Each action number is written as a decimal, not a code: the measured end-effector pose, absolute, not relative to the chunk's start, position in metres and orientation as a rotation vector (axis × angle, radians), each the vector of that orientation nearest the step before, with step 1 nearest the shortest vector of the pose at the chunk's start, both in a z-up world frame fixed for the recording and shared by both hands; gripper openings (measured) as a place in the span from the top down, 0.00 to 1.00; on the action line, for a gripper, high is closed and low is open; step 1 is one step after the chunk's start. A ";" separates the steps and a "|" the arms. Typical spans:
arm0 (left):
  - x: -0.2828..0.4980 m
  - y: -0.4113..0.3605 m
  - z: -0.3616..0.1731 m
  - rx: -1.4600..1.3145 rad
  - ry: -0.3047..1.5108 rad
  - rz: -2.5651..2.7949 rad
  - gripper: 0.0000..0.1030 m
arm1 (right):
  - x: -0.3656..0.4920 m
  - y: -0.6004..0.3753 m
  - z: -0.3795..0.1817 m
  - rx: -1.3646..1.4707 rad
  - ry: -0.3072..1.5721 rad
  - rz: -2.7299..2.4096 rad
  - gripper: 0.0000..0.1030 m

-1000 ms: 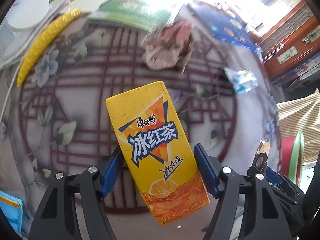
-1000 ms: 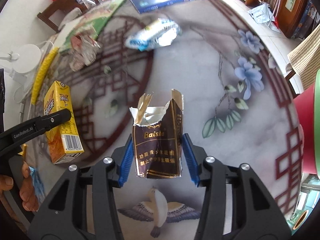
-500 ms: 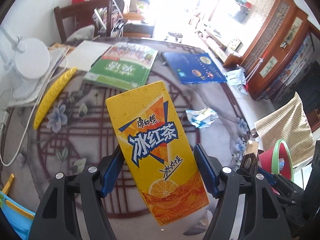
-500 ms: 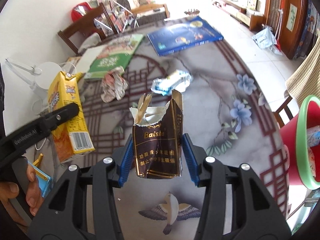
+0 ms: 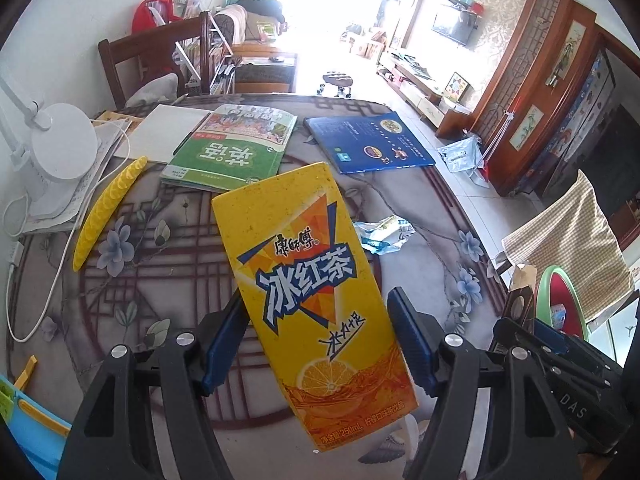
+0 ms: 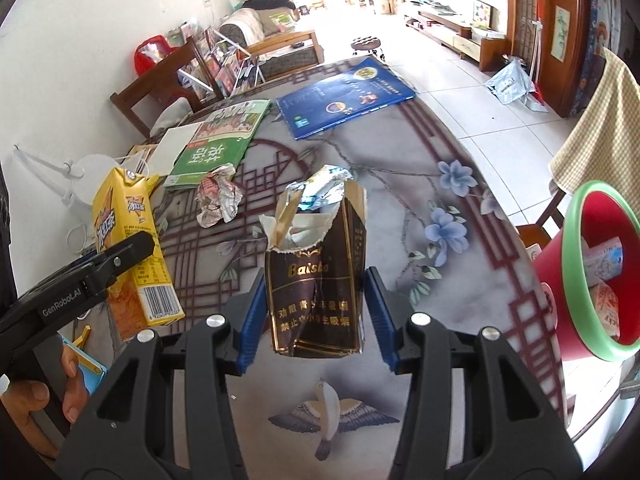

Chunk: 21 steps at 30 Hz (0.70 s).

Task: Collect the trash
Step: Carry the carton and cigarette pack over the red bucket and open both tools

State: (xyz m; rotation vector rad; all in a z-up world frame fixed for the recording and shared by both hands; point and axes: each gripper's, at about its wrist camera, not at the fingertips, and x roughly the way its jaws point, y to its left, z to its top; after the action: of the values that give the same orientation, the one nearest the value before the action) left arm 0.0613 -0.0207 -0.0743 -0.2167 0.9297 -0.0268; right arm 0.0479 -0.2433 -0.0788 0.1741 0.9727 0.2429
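While both are raised, left gripper (image 5: 316, 340) fingers clamp yellow tea carton (image 5: 308, 300), right gripper (image 6: 314, 312) fingers clamp torn cigarette pack (image 6: 312, 280).

Yellow tea carton (image 5: 316, 308), tilted, clamped between blue fingers (image 5: 408, 340) above the table (image 5: 168, 264). Torn brown cigarette pack (image 6: 314, 292), upright, likewise held. Crumpled paper (image 6: 218, 200) and foil wrapper (image 5: 384, 234) lying on the table.

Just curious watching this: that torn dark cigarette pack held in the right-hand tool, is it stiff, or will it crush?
Probably flimsy: the cigarette pack is torn open at the top and creased down its front, so the right gripper could crush it further. It looks empty, so likely very light. Its glossy faces may slip.
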 end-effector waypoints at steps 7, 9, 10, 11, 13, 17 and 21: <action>0.056 -0.036 -0.070 -0.194 0.921 -0.041 0.35 | 0.040 -0.257 -0.073 0.191 0.952 0.234 0.55; 0.054 -0.041 -0.068 -0.184 0.917 -0.044 0.35 | 0.039 -0.262 -0.072 0.196 0.946 0.232 0.55; 0.054 -0.043 -0.067 -0.178 0.916 -0.045 0.35 | 0.039 -0.264 -0.071 0.198 0.944 0.231 0.55; 0.054 -0.045 -0.066 -0.175 0.914 -0.046 0.35 | 0.039 -0.267 -0.071 0.200 0.941 0.229 0.55; 0.053 -0.051 -0.065 -0.166 0.909 -0.050 0.35 | 0.039 -0.273 -0.070 0.206 0.937 0.225 0.55; 0.053 -0.062 -0.063 -0.149 0.906 -0.056 0.35 | 0.039 -0.285 -0.071 0.216 0.938 0.218 0.55; 0.053 -0.074 -0.063 -0.128 0.905 -0.054 0.35 | 0.040 -0.298 -0.074 0.227 0.946 0.214 0.55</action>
State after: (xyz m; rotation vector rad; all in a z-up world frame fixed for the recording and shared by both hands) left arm 0.0525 -0.0742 -0.0633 -0.1282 0.9049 -0.0538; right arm 0.0404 -0.2975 -0.0740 0.2274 0.9458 0.2140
